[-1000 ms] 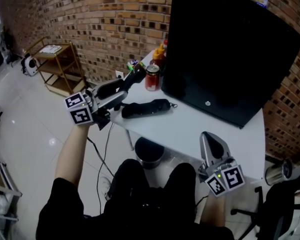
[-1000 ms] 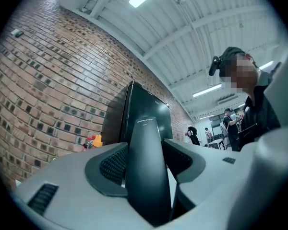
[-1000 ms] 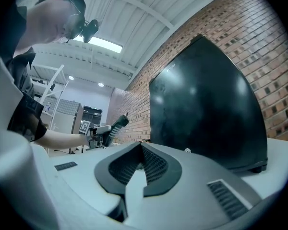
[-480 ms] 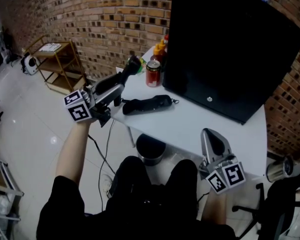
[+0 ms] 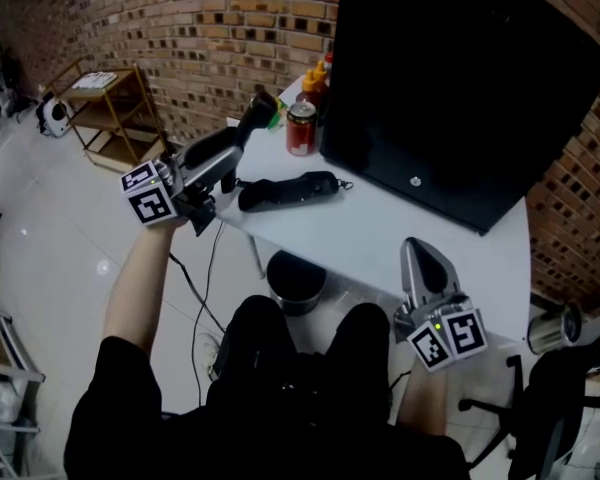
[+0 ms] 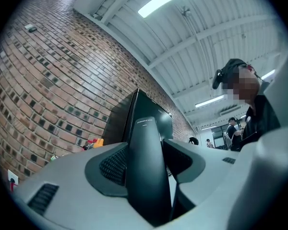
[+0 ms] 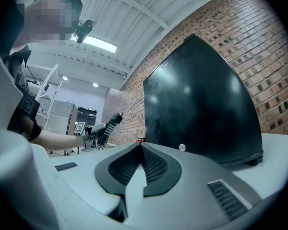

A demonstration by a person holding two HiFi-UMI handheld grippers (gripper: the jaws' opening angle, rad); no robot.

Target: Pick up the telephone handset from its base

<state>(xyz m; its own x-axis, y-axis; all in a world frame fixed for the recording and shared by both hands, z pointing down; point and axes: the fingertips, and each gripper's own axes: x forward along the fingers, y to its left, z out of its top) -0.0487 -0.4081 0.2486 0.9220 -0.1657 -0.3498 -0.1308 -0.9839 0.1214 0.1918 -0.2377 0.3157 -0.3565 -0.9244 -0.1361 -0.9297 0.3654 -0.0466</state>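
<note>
The telephone handset (image 5: 257, 116) is gripped between the jaws of the left gripper (image 5: 235, 160) and is held tilted upward in the air at the left edge of the table (image 5: 400, 243). It is lifted clear of its base (image 5: 285, 190), which is laid flat on the table near a red can (image 5: 300, 130). The jaws of the right gripper (image 5: 421, 260) are closed on nothing at the table's near edge.

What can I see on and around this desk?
table: one, white, centre
monitor: one, black, back of table
can: one, red, left of monitor
bottles: about two, orange-yellow, behind can
telephone base: one, black, table's left part
bin: one, black, under table
shelf cart: one, wooden, by brick wall
handset: one, black, between left jaws
left gripper: grey, gripping handset
right gripper: grey, shut, empty
</note>
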